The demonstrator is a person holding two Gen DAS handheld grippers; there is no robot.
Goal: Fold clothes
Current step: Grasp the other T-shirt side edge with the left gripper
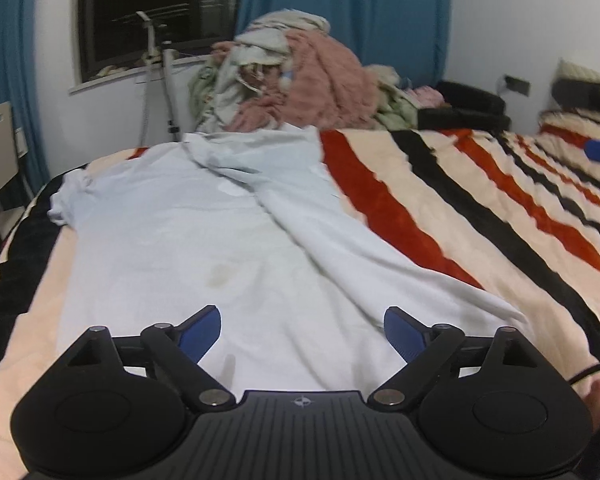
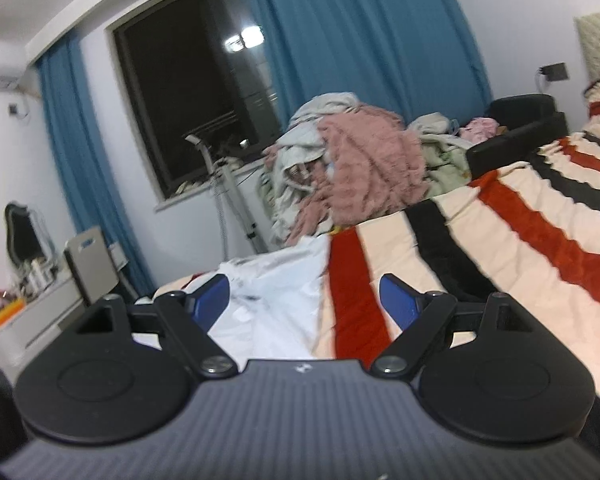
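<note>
A pale blue-white T-shirt [image 1: 204, 232] lies spread on the striped bed, its right side folded over toward the middle along a diagonal crease. My left gripper [image 1: 302, 330] hovers open just above the shirt's near hem, nothing between its blue pads. In the right wrist view the same shirt [image 2: 276, 300] shows beyond my right gripper [image 2: 304, 300], which is open and held above the shirt's right edge and the blanket. Neither gripper touches the cloth.
The red, black and cream striped blanket [image 1: 480, 208] covers the bed to the right. A heap of pink, green and grey clothes [image 1: 300, 80] sits at the far end. A garment steamer stand [image 1: 156, 64], a chair [image 2: 88, 264] and a window with blue curtains stand to the left.
</note>
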